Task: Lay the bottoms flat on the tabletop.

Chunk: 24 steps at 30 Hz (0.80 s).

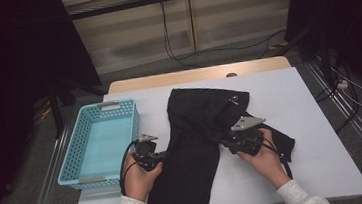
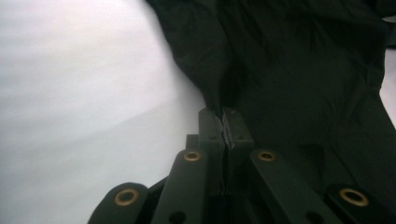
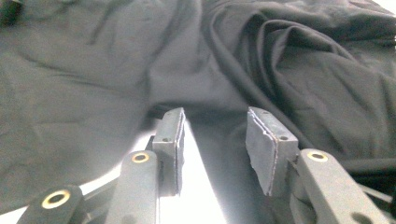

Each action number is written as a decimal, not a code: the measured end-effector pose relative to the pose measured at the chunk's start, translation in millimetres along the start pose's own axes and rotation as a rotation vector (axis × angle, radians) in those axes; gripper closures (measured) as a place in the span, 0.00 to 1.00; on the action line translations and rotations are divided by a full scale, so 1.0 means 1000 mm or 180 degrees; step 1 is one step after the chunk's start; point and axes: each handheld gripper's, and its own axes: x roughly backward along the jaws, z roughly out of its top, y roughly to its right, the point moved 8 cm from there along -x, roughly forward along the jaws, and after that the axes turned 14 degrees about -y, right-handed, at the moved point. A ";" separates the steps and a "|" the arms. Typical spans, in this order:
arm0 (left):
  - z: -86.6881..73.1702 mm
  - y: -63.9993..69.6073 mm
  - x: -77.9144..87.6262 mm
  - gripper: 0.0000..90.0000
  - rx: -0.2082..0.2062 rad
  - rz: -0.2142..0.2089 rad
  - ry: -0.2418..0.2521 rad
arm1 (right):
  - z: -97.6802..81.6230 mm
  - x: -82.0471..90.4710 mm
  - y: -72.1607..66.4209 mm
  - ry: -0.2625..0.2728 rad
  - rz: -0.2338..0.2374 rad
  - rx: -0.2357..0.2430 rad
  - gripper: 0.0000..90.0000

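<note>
A black garment [image 1: 192,131] lies crumpled across the middle of the white table [image 1: 300,105]. My left gripper [image 1: 162,157] is at the garment's left edge. In the left gripper view its jaws stand pressed together [image 2: 223,116], with the edge of the dark cloth [image 2: 299,70] pinched at their tips. My right gripper [image 1: 226,139] rests on the garment's right part. In the right gripper view it is open [image 3: 215,128], with the grey pads [image 3: 261,140] well apart over a fold of the cloth [image 3: 93,70] and a strip of bare table showing between them.
A teal perforated basket [image 1: 71,153] stands with nothing in it at the table's left edge, close to my left hand. Bare white table lies right of the garment. Beyond the far edge are the floor, cables and dark stands.
</note>
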 end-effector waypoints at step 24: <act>-0.006 -0.008 0.007 0.98 0.0165 -0.0021 -0.0069 | -0.011 -0.008 0.014 -0.0102 -0.0043 -0.0101 0.84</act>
